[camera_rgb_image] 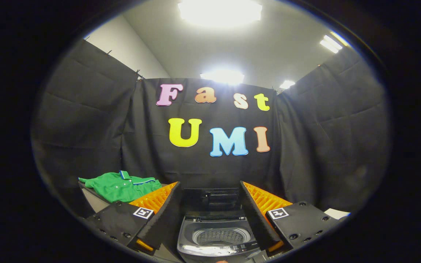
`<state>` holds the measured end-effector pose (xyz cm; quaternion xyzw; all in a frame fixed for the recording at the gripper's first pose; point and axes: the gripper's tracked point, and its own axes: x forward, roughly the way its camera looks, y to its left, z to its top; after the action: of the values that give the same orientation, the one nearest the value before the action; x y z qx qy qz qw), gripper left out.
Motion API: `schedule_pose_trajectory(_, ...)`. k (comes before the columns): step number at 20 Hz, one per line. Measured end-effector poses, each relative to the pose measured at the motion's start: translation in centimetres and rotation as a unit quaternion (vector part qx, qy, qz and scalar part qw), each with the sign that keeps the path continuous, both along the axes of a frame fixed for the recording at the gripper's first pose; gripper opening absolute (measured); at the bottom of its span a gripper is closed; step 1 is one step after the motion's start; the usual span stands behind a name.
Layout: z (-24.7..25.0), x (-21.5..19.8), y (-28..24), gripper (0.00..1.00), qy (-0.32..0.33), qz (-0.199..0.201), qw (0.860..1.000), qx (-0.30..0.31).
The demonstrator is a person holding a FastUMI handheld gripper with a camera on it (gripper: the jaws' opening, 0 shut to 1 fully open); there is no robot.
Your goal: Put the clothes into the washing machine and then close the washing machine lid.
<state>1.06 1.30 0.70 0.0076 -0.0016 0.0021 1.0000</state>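
A green polo shirt [122, 187] with a blue-and-white collar lies spread on a table, just beyond my left finger. The small grey washing machine [216, 235] stands between and below my fingers, its dark lid [214, 201] raised upright at the back, and the perforated drum [220, 236] is open with no clothes seen in it. My gripper [210, 199] is open, fingers wide apart, with nothing between them. It hovers above and in front of the machine.
The shirt rests on a grey table surface [95, 200] to the left of the machine. Black cloth walls [86, 120] close the booth on three sides. A pale surface edge [336, 213] shows beyond my right finger.
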Motion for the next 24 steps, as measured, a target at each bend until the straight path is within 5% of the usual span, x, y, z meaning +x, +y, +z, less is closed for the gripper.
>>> schedule_pose_trajectory(24, 0.7, 9.9, 20.1, 0.98, 0.057, 0.151, 0.986, 0.04)
